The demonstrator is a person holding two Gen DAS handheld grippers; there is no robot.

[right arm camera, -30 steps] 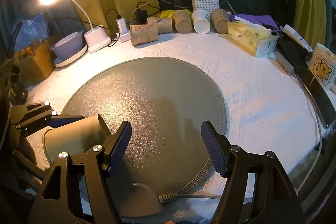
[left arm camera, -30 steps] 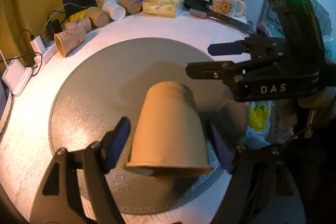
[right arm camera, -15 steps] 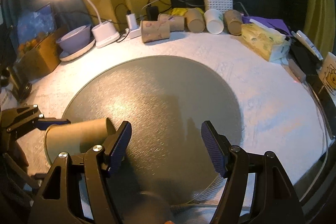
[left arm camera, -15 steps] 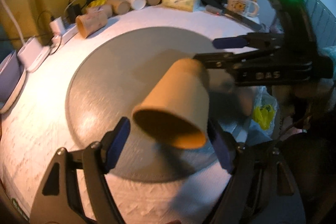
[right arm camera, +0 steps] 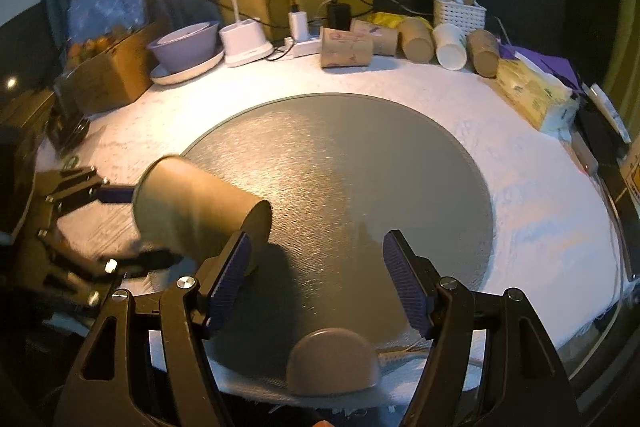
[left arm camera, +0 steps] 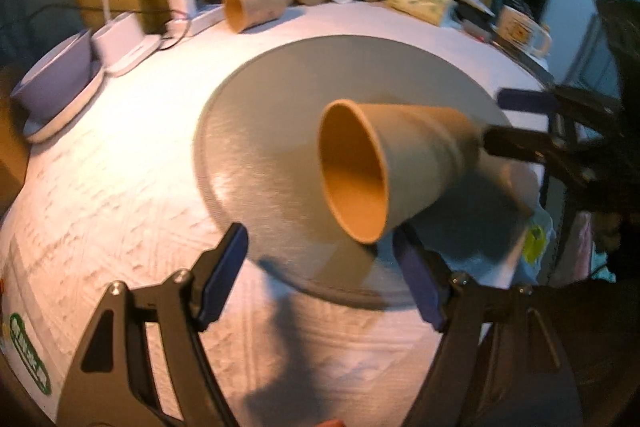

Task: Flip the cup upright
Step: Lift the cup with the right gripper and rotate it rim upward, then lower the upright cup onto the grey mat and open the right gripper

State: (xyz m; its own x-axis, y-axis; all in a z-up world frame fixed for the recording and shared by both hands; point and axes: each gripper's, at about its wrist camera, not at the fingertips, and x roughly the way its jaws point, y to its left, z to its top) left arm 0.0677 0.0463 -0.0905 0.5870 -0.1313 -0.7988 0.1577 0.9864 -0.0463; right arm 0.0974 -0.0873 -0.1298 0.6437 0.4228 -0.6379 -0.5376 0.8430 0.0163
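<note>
A brown paper cup (left arm camera: pixel 384 163) hangs tilted above the round grey mat (left arm camera: pixel 320 75), its open mouth facing left and toward my left wrist camera. My left gripper (left arm camera: pixel 320 271) is shut on the cup near its rim; its pads stand wide at the cup's width. In the right wrist view the same cup (right arm camera: pixel 192 207) is at the left, its closed bottom pointing toward the mat's (right arm camera: pixel 360 155) middle. My right gripper (right arm camera: pixel 316 279) is open and empty over the mat's near part, just right of the cup.
Several paper cups (right arm camera: pixel 416 41) lie on their sides along the far table edge, with a white basket (right arm camera: pixel 460 13), a tissue pack (right arm camera: pixel 536 95), a lamp base (right arm camera: pixel 244 41), a purple bowl (right arm camera: pixel 184 45) and chargers. A mug (left arm camera: pixel 520 27) stands at the right.
The cup has been lifted off the mat and rotated from upside down to lying nearly sideways, mouth swinging to the left. The right gripper has stayed open beside it.
</note>
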